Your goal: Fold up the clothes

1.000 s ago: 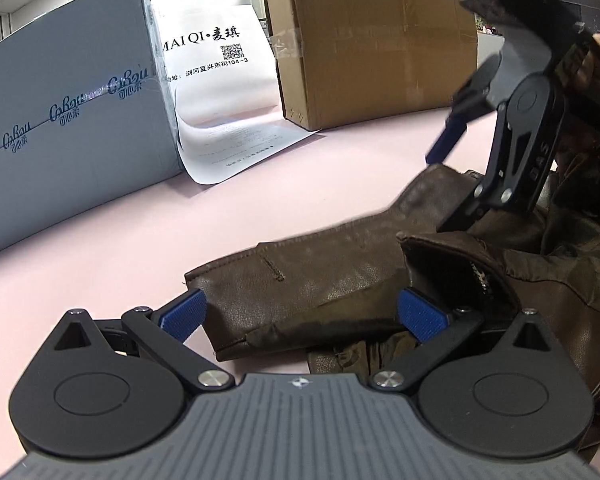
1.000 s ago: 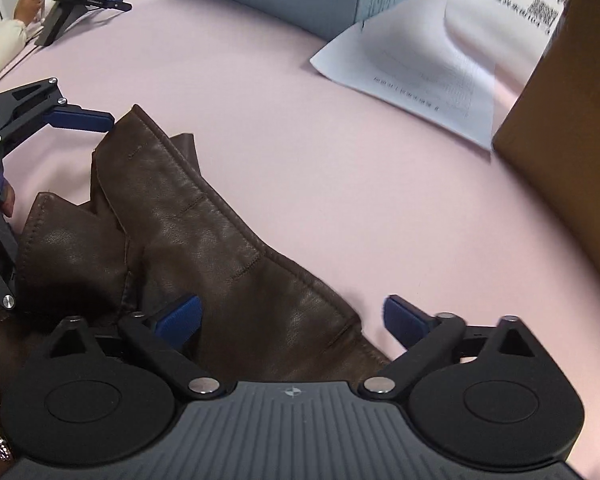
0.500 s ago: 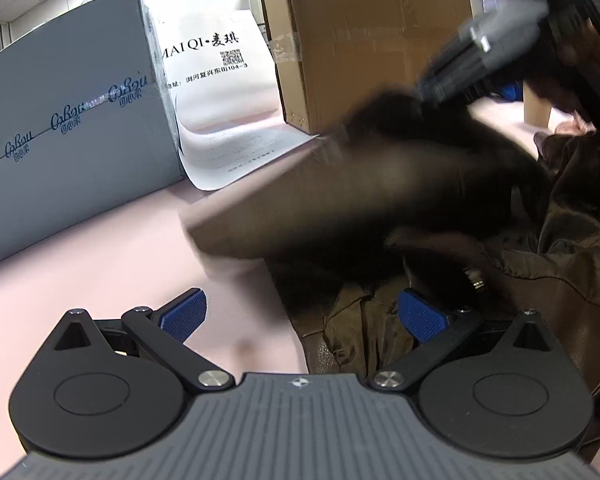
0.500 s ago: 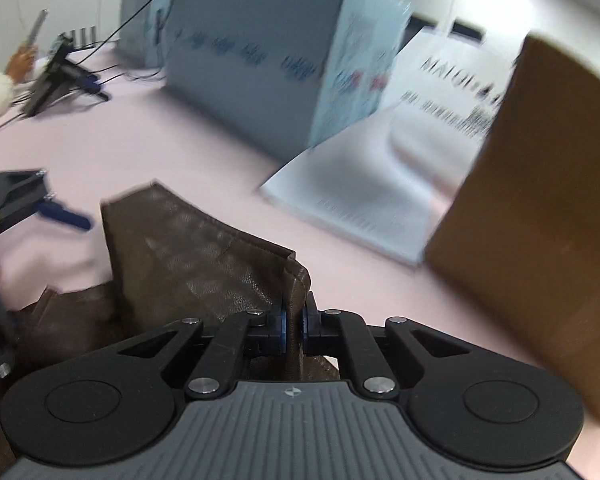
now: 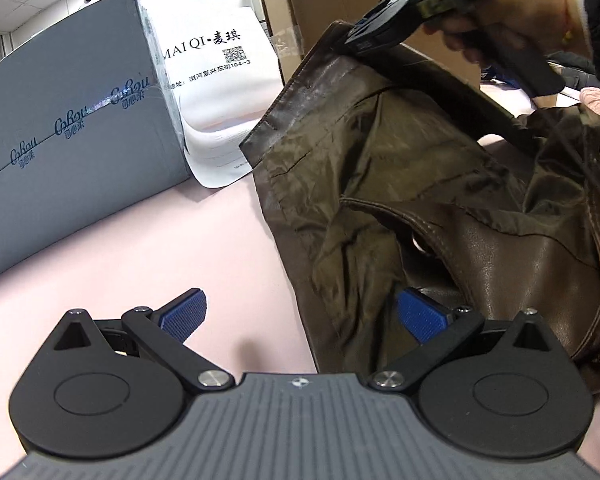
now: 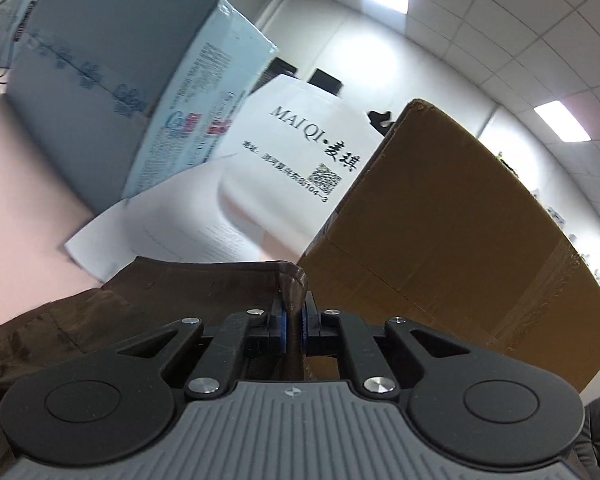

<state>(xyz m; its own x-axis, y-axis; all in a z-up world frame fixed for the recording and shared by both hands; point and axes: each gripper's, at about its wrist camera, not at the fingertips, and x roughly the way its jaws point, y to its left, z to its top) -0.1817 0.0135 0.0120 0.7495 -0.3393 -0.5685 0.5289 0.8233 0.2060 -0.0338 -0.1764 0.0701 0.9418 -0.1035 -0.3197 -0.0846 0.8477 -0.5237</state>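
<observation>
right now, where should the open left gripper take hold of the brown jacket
Probably the hanging front hem edge of the brown jacket, approached from the bare table side. The right gripper already pinches the upper corner, so this edge hangs free just ahead of the left gripper.

The left wrist view sits low behind the left claw (image 5: pixel 300 316), close above the pink counter (image 5: pixel 120 248), facing forward along its fingers toward the grey box (image 5: pixel 68 128) ahead and the jacket (image 5: pixel 420 200) right of the claw. The right wrist view looks from behind the right claw (image 6: pixel 294 326), tilted upward toward the ceiling. Both share the grey box (image 6: pixel 112 80), white sheet (image 5: pixel 216 76) (image 6: pixel 300 152) and cardboard box (image 5: pixel 332 4) (image 6: pixel 460 248).
</observation>
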